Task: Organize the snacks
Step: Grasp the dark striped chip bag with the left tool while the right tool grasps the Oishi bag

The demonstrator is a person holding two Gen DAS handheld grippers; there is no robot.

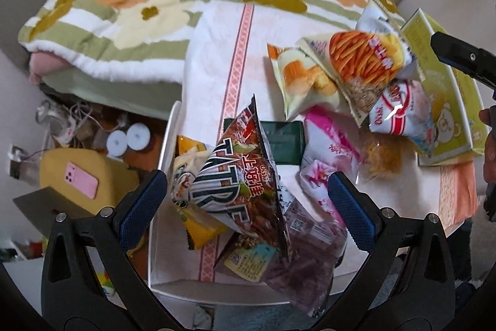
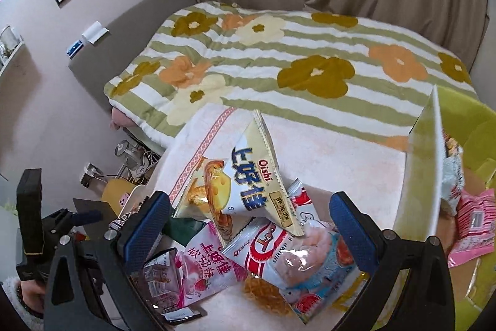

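Snack bags lie in a pile on a white towel (image 1: 217, 58). In the left wrist view my left gripper (image 1: 248, 200) is open above a dark Oishi bag (image 1: 238, 172), a purple bag (image 1: 307, 269) and a yellow bag (image 1: 198, 225); none is gripped. Farther right lie an orange-stick bag (image 1: 359, 61), a shrimp-cracker bag (image 1: 400, 110) and a pink bag (image 1: 325, 151). In the right wrist view my right gripper (image 2: 251, 225) is open over a cream Oishi bag (image 2: 248, 182), the shrimp-cracker bag (image 2: 294, 262) and the pink bag (image 2: 210, 269). The left gripper shows at lower left (image 2: 83, 222).
A yellow-green box (image 1: 440, 89) stands at the towel's right; it holds packets in the right wrist view (image 2: 421, 176). A white bin (image 1: 164, 145) sits under the left gripper. A flowered blanket (image 2: 279, 61) lies behind. A pink phone (image 1: 82, 179) and cables lie at left.
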